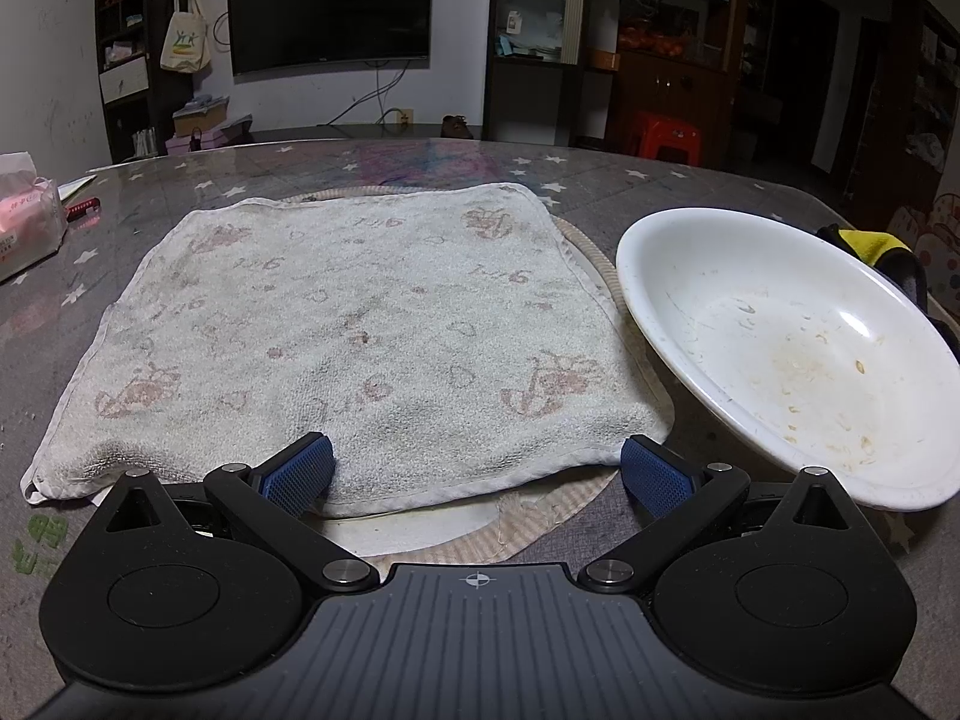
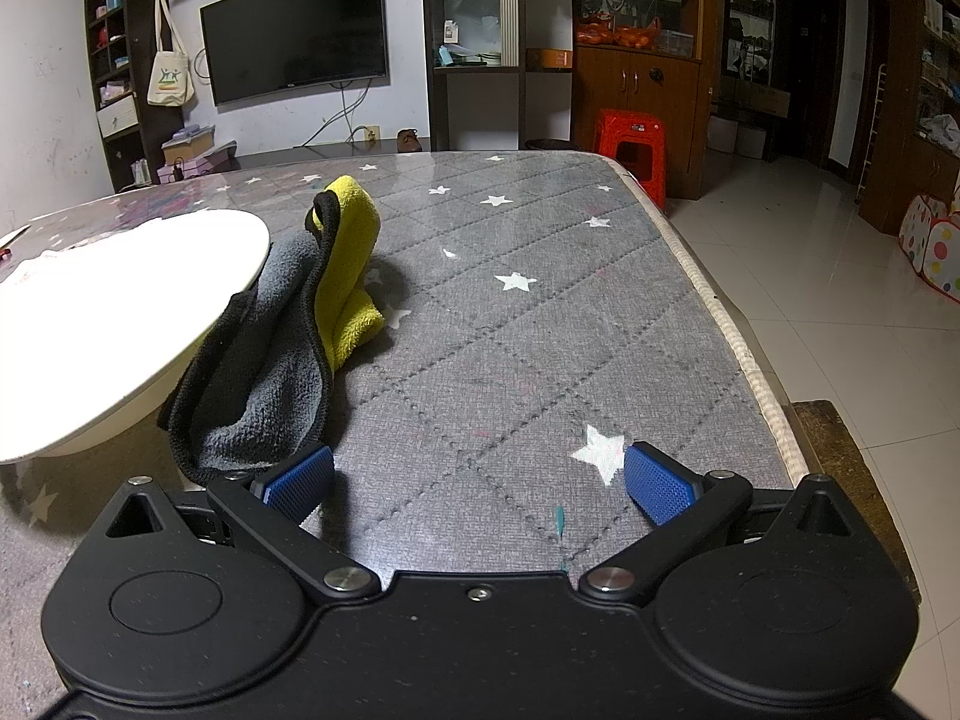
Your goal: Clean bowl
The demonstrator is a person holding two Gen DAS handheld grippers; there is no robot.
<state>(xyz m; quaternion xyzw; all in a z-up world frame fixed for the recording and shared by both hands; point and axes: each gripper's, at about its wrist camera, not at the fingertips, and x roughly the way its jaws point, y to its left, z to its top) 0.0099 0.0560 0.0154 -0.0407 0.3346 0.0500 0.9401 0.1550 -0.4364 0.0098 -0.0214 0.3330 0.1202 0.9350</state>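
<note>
My left tool (image 1: 477,471) sits low over the near edge of a worn white towel (image 1: 354,330), jaws spread wide, nothing between them; its blue pads (image 1: 298,473) flank the towel's front hem, whether touching the cloth I cannot tell; towel lies flat on a striped mat (image 1: 543,525) on the grey star-print bench (image 1: 600,180); the white bowl (image 1: 786,354) is just right of the towel, tilted, its near rim low and far rim raised, propped on a yellow and grey cloth (image 1: 870,246) behind it; inside of bowl is dirty, brownish smear in the middle and small crumbs toward the lower side; pink tissue pack (image 1: 27,222) at far left of the bench.

My right tool (image 2: 479,480) is also wide open and empty, hovering over bare quilted bench surface near a white star (image 2: 600,450); left pad is just beside the grey end of the cloth (image 2: 270,372), contact unclear; cloth runs from the pad up under the bowl's underside (image 2: 120,312), yellow part bunched upright at the far end; bowl fills the left of this view, rim tilted up; bench edge is on the right with white floor tiles (image 2: 840,330) beyond; red stool (image 2: 630,144) past the far corner.
</note>
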